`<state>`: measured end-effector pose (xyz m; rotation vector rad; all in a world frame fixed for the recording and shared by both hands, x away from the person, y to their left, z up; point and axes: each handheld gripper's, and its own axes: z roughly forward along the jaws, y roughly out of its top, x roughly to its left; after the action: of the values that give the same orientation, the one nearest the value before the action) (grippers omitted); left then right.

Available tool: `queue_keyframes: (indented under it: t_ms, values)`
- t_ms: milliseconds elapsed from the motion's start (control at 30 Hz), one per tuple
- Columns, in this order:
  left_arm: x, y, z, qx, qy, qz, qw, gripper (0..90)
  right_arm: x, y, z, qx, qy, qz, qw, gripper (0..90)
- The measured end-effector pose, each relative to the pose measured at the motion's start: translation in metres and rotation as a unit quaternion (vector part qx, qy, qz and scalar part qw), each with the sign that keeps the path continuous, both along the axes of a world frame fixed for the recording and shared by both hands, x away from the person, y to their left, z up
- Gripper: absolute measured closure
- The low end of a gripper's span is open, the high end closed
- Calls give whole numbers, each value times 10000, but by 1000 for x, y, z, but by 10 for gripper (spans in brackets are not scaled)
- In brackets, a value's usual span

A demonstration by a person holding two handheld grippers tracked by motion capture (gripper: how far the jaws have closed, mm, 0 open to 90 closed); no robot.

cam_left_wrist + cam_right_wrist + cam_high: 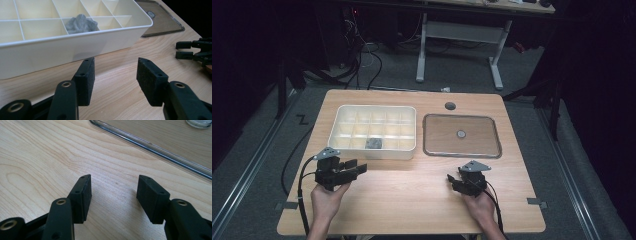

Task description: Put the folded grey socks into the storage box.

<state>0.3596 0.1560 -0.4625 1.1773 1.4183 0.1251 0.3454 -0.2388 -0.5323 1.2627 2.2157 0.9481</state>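
Observation:
A cream divided tray (373,148) stands at the table's left middle, with a crumpled grey lump (373,143) in one front-row compartment; the left gripper view shows the tray (75,47) and lump (81,23) close ahead. A clear flat lid (462,135) with a small round knob (461,134) lies to the tray's right. My left gripper (359,169) rests open near the tray's front wall, nothing between its jaws (115,75). My right gripper (452,179) is open over bare wood (113,192), just short of the lid's edge (150,146).
A round cable hole (450,106) sits in the table near its far edge. The other gripper (192,51) appears at the right of the left gripper view. A desk frame (459,47) and cables stand on the floor beyond.

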Motion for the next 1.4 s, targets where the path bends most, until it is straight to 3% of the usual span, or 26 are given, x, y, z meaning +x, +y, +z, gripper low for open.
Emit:
queue_keyframes:
  t_ms: [800,1400]
  values:
    - [-6,-5,-27,-116,220,30,9997,478,0,0,0,0,-1,-1,10000,460]
    - [-8,-23,-51,79,316,-66,9994,454,0,0,0,5,5,-8,10000,460]
